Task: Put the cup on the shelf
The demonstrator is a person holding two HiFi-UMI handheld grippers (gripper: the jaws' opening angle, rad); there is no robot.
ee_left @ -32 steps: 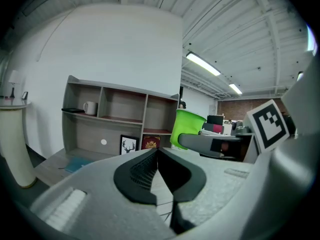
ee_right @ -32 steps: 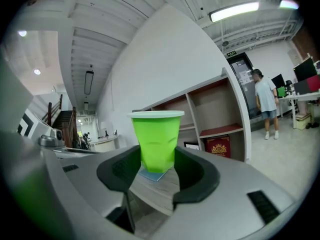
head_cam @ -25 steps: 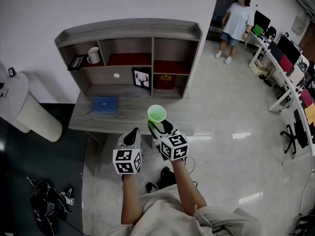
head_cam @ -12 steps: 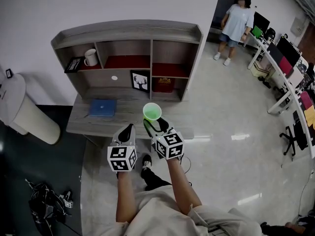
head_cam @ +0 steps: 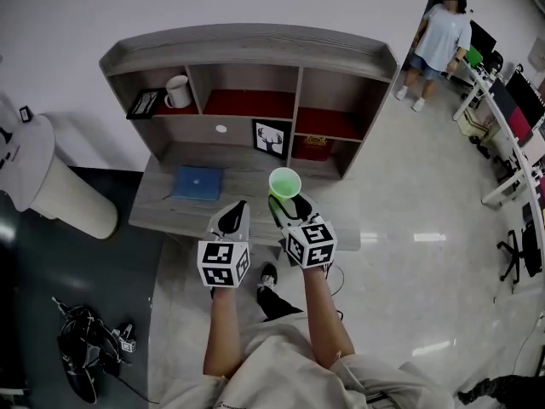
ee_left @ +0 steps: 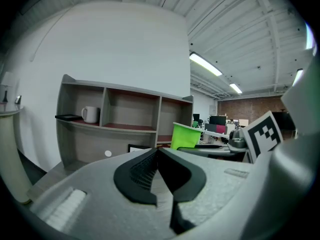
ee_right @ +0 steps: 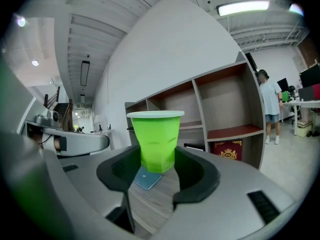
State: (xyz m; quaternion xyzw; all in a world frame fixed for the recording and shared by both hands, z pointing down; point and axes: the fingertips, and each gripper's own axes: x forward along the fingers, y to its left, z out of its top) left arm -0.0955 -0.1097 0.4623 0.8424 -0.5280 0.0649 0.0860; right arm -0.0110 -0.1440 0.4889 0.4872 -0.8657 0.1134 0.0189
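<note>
Right claw clasps a green plastic cup before the grey wooden shelf; left claw is clenched, empty. A white mug occupies the shelf's upper-left compartment.

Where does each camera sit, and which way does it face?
Head view: on the person's head, looking down at the shelf; forearms, left gripper and right gripper show.
Left gripper view: on the left gripper, facing the shelf along its shut jaws.
Right gripper view: on the right gripper, facing the shelf; jaws grip the green cup.
Shared: green cup and shelf.
</note>
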